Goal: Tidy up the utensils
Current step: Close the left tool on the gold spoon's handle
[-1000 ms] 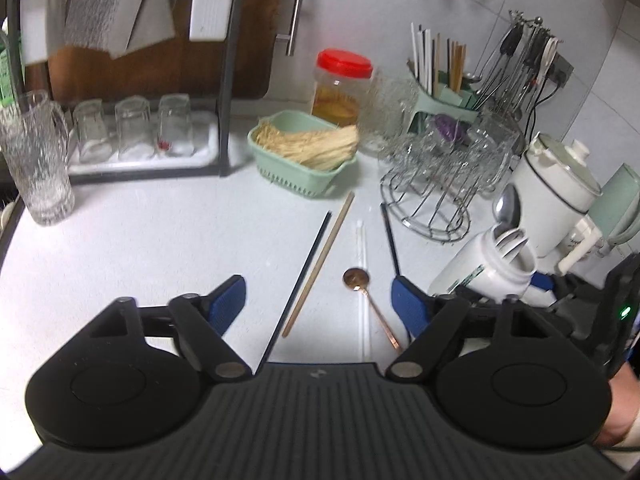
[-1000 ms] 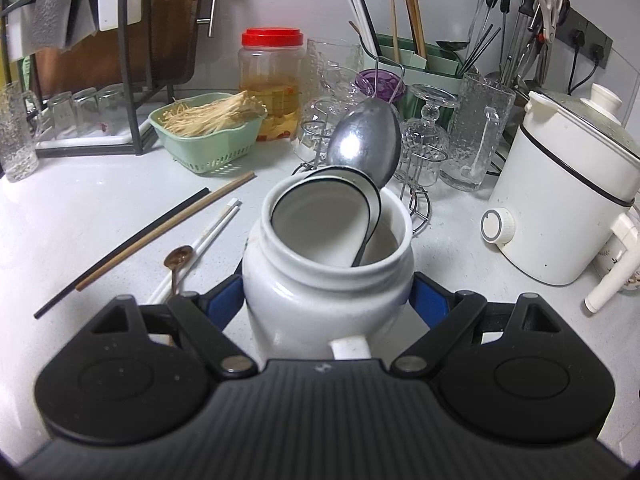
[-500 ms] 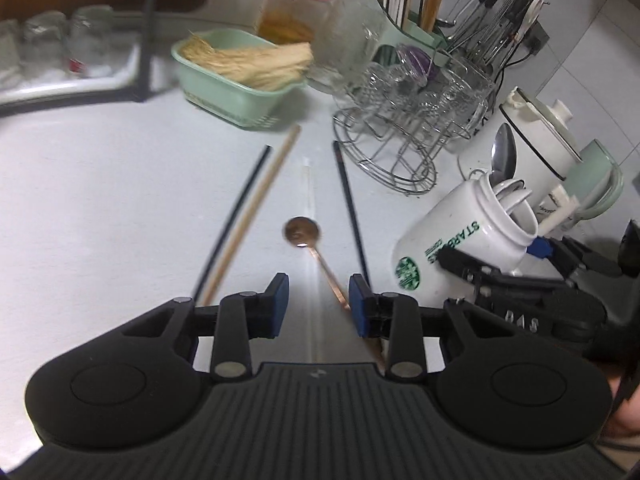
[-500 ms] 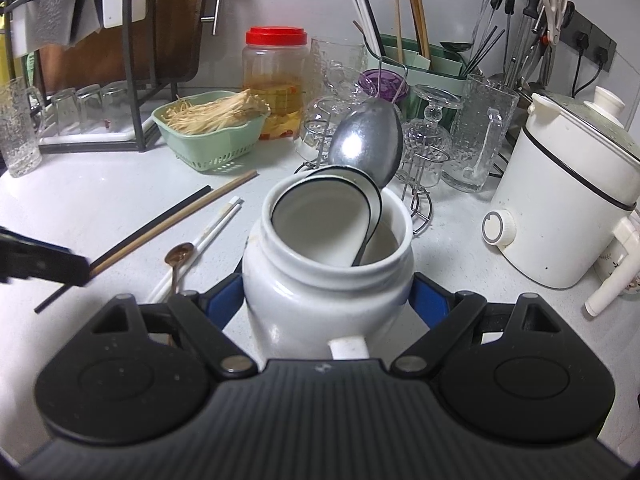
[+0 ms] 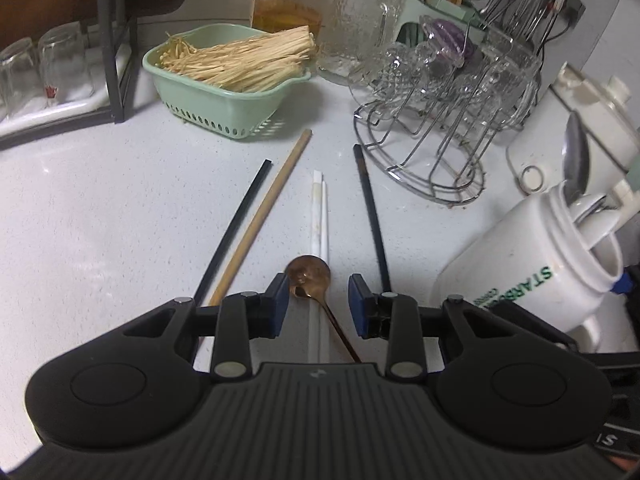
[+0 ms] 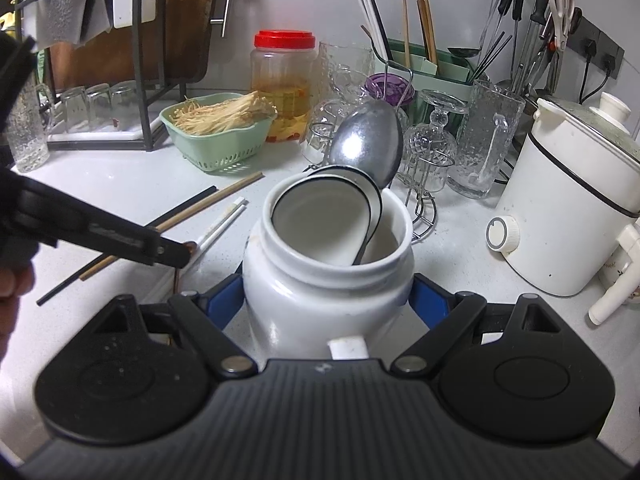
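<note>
Left gripper (image 5: 319,300) stood part-open astride slim copper-coloured metal teaspoon (image 5: 309,275), not gripping; light, stiff, slippery; thin neck likely best hold

The left claw (image 5: 318,300) points steeply down at the desk (image 5: 100,208), its blue pads (image 5: 280,298) set partly apart and not pressing on anything; the copper spoon (image 5: 308,276) lies between them, untouched. In the right wrist view the left claw (image 6: 176,254) reaches in from the left edge, and part of a hand (image 6: 12,284) shows behind it. The right claw (image 6: 328,300) points gently downward, its pads clamped against both sides of the white mug (image 6: 328,280), which fills the gap between the jaws.
</note>
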